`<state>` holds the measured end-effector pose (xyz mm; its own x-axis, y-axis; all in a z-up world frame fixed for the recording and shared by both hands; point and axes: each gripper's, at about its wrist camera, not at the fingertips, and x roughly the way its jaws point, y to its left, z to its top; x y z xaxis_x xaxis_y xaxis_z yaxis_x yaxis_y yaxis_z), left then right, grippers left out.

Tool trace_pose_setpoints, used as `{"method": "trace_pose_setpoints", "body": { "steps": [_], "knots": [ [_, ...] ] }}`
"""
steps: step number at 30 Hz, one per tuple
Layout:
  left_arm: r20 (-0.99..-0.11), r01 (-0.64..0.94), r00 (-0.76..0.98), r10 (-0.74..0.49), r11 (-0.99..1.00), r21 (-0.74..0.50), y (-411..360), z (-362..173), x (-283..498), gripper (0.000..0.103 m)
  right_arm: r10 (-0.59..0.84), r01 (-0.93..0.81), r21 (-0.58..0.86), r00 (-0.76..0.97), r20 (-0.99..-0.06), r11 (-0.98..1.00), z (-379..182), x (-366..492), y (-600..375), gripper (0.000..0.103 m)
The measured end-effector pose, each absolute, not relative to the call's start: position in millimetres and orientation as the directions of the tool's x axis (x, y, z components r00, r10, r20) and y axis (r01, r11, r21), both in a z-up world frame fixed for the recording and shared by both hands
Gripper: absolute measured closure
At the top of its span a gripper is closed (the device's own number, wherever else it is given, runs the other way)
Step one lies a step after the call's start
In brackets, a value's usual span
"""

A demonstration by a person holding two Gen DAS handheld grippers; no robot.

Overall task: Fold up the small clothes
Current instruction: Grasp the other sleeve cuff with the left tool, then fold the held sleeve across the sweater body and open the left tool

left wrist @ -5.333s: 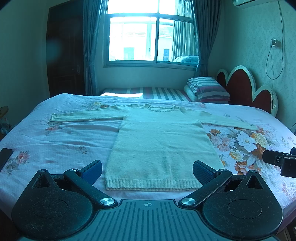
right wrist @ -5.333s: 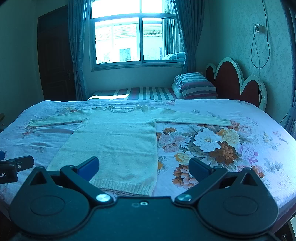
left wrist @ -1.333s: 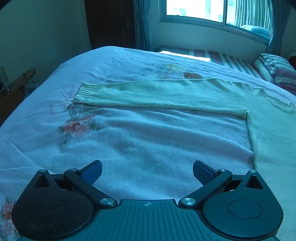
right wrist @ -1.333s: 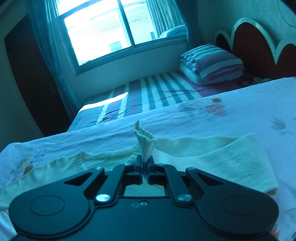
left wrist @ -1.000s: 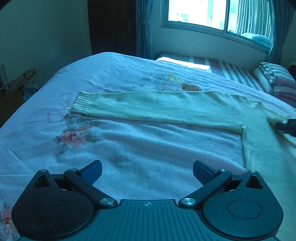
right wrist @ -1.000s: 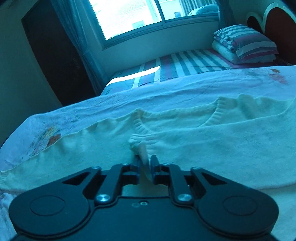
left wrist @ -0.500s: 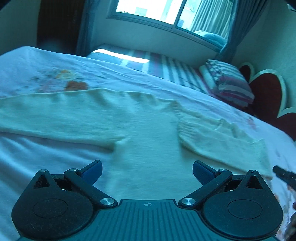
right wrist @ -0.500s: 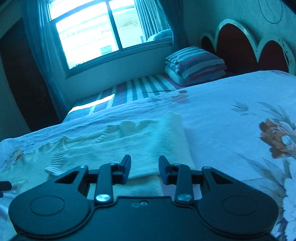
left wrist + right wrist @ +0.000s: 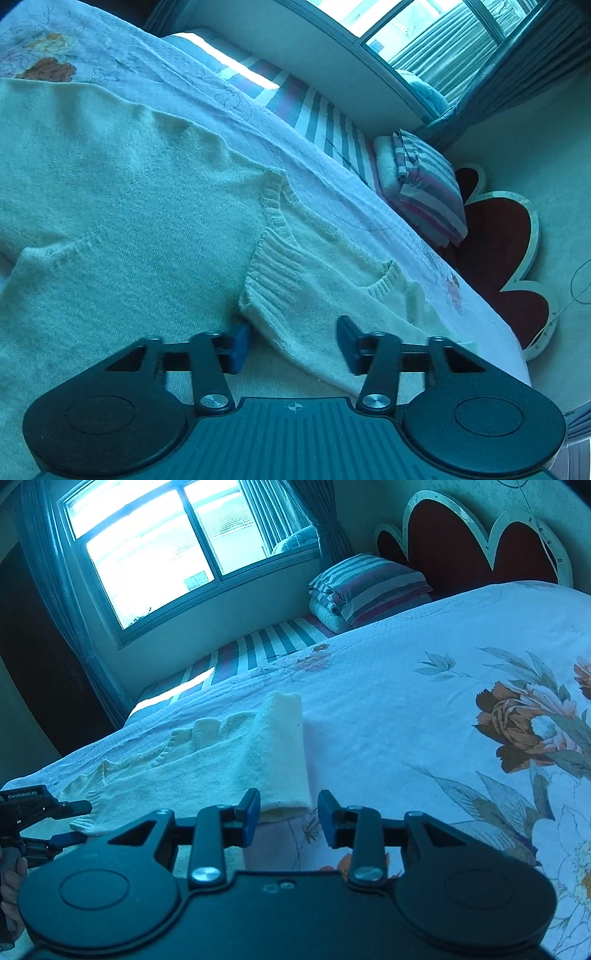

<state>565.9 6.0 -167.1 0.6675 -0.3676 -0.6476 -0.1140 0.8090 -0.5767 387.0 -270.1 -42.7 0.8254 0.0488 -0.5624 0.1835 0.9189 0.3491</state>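
closing left gripper (image 9: 291, 341) jaws around folded sleeve (image 9: 295, 295) (cream sweater (image 9: 110, 192))

Right gripper (image 9: 287, 814) jaws apart before folded sweater sleeve (image 9: 282, 760).

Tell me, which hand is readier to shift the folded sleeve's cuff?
Probably left: the left gripper is closing around the sleeve beside its cuff. The right gripper sits open at the sleeve's fold, far from it.

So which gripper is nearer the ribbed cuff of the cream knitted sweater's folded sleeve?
Left. The left gripper straddles the sleeve by the ribbed cuff, closing; the right gripper is at its folded end.
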Motion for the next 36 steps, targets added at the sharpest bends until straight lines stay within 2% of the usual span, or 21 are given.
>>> {"method": "trace_pose_setpoints", "body": {
  "steps": [1,5,13,20,27,31,36],
  "knots": [
    [-0.66,-0.119,0.655,-0.368,0.813,-0.571,5.2,-171.7,572.2,0.1,0.051,0.183,0.351,0.825,-0.562,0.919,-43.0,388.2,-269.7,0.067],
    [-0.643,-0.083,0.668,-0.373,0.822,-0.563,3.7,-173.4,577.0,0.1,0.067,0.177,0.367,0.823,-0.564,0.913,-43.3,396.5,-267.0,0.071],
    [-0.58,0.002,0.736,-0.35,0.857,-0.515,32.4,-130.8,571.5,0.1,0.063,0.188,0.377,0.824,-0.563,0.907,-41.7,405.3,-253.7,0.072],
    [-0.617,-0.045,0.734,-0.284,0.886,-0.461,83.7,-143.4,570.7,0.1,0.067,0.189,0.376,0.817,-0.573,0.907,-46.4,410.7,-241.1,0.072],
    [-0.648,-0.046,0.711,-0.273,0.902,-0.43,93.1,-160.8,573.4,0.1,0.053,0.21,0.373,0.81,-0.584,0.904,-50.5,419.3,-237.9,0.072],
    [-0.649,-0.047,0.715,-0.261,0.908,-0.417,91.6,-164.7,568.2,0.1,0.014,0.257,0.311,0.749,-0.662,0.915,-63.6,431.3,-236.7,0.075],
    [-0.644,-0.039,0.722,-0.255,0.913,-0.406,91.6,-165.5,562.5,0.1,0.029,0.235,0.33,0.775,-0.632,0.914,-58.4,432.2,-242.8,0.075]
  ]
}}
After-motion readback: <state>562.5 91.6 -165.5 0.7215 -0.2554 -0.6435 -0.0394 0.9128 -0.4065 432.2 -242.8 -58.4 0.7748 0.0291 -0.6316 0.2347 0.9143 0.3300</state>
